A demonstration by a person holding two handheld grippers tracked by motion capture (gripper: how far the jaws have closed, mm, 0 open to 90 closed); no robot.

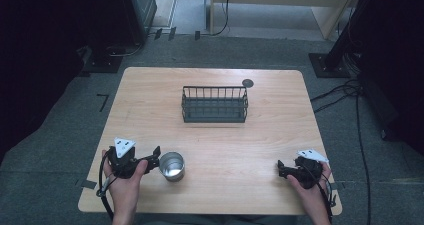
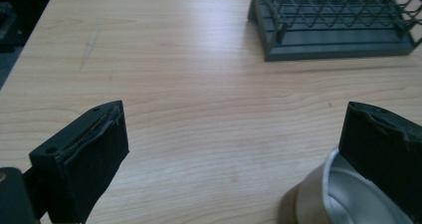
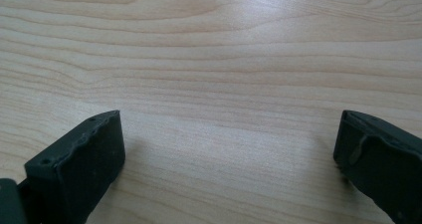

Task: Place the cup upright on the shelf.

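Observation:
A shiny metal cup stands upright near the table's front left. My left gripper is right beside it on its left, jaws open. In the left gripper view the left gripper has bare wood between its jaws, and the cup sits at the lower right, partly behind the right jaw. A dark wire basket rests at the table's middle and also appears as the basket at the upper right of that view. My right gripper lies at the front right, and the right gripper stands open over bare wood.
The light wooden table has a small dark round disc just behind the basket's right end. Dark stands and cables sit on the grey floor around the table.

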